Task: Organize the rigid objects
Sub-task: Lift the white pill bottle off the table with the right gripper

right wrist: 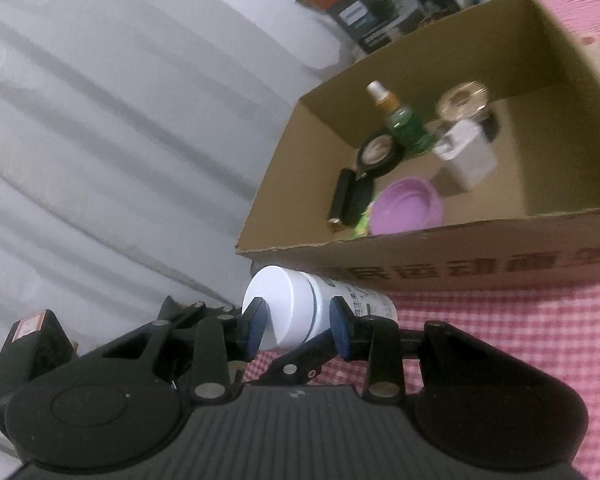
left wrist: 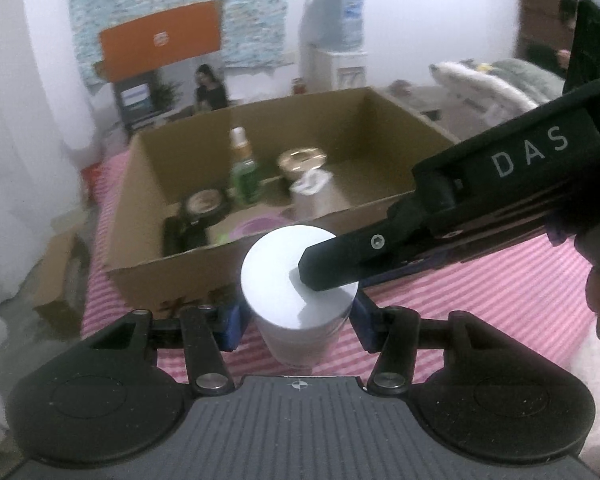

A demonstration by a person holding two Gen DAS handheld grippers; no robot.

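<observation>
We have the white cylindrical plastic bottle with a flat white cap (left wrist: 276, 276) just in front of the near wall of the open brown cardboard box (left wrist: 168, 280), above the pink-and-white striped cloth (left wrist: 480, 296); we cannot tell whether its base rests on the cloth. The right claw (right wrist: 298, 322) pinches the cap, one blue pad on either side of it. The left claw (left wrist: 298, 320) brackets the body lower down, its pads close against the sides, though the cap hides the contact and we cannot tell whether they press. We judge this a hand-over or a shared carry, with the drop into the box next. To do it well, we keep one firm grip before the other lets go, since a smooth cap may slip. We lift until the base passes over the box's near rim at twelve o'clock, then aim for the bare cardboard floor at about one o'clock from the bottle. There it stays away from the shallow purple plastic bowl (right wrist: 404, 208) and the green glass bottle with a white top (right wrist: 404, 128). We set it down upright before we spread the pads, so it does not topple against its neighbours.
</observation>
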